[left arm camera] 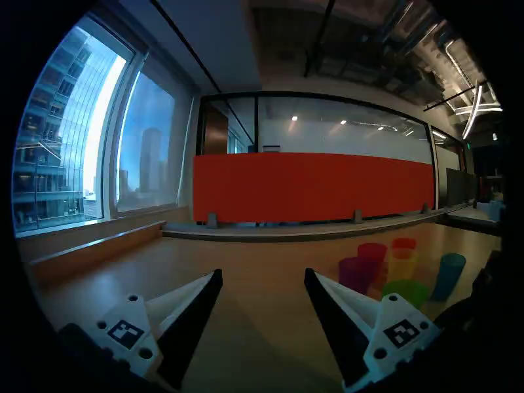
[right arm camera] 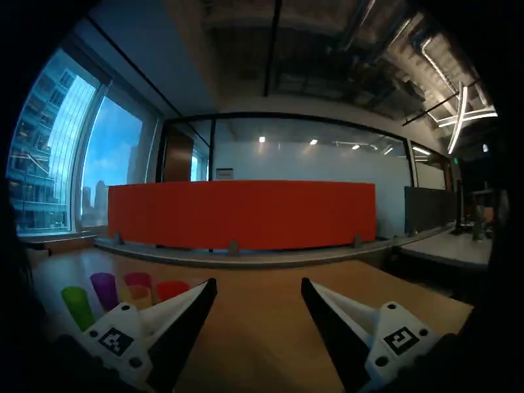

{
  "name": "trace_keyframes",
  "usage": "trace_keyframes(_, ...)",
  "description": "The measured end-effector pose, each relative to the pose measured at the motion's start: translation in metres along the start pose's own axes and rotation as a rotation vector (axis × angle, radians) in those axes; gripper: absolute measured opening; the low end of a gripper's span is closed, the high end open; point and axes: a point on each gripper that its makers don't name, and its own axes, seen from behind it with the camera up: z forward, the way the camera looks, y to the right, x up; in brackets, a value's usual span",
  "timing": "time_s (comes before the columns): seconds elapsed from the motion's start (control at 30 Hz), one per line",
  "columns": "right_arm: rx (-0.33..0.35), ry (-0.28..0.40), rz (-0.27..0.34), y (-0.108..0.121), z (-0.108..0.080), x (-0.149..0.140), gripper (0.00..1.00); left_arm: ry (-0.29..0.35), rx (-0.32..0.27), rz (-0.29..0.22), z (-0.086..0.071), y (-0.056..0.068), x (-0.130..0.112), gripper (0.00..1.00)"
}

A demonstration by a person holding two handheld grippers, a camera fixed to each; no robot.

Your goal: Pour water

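Left gripper (left arm camera: 262, 278): we see its two white-and-black fingers spread wide apart with nothing between them, held low over the table.
Right gripper (right arm camera: 259, 283): its fingers are also spread apart and grip nothing. Bare tabletop shows in the gap.
Markers: each finger carries a small square black-and-white tag near its base.
Table (left arm camera: 196, 259): a broad, light wooden surface runs from both grippers toward the far wall.
Cups, left gripper view: six translucent plastic cups stand upright in a tight cluster on the table, just right of and beyond the right finger. The green cup (left arm camera: 406, 289) is nearest, its base hidden by the finger. The purple cup (left arm camera: 354, 274) is at the left and the pink cup (left arm camera: 372, 254) behind it. The yellow cup (left arm camera: 401, 263) sits mid-cluster, the orange cup (left arm camera: 403, 243) farthest, and the teal cup (left arm camera: 449, 275) at the right edge.
Cups, right gripper view: the cluster lies left of the left finger. We see the green cup (right arm camera: 77, 306) leftmost, then the purple cup (right arm camera: 105, 290), the pink cup (right arm camera: 137, 280) and the orange cup (right arm camera: 171, 289) beside the fingertip.
Contents: we cannot tell whether any cup holds water.
Partition (left arm camera: 314, 187): a long orange panel stands along the table's far edge.
Windows (left arm camera: 65, 164): at the far left, they show tall buildings and blue sky.
Ceiling lights (left arm camera: 475, 108): bright strips hang at the upper right.
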Motion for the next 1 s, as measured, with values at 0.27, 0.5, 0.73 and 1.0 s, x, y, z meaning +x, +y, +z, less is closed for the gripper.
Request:
trace_keyframes(0.27,0.005,-0.002,-0.017,-0.002,-0.005,-0.011,1.00,0.000,0.000,0.000,0.000,0.000,0.000,0.93)
trace_keyframes(0.5,0.012,-0.024,-0.007,-0.003,-0.007,-0.021,1.00,0.000,0.000,0.001,0.000,0.001,0.000,0.92)
trace_keyframes(0.73,-0.001,-0.044,0.000,-0.001,-0.010,-0.029,1.00,0.000,0.000,0.000,0.001,0.001,0.000,0.93)
trace_keyframes(1.0,0.014,-0.048,-0.014,-0.007,-0.008,-0.033,1.00,0.000,0.000,0.000,0.001,0.000,0.000,0.93)
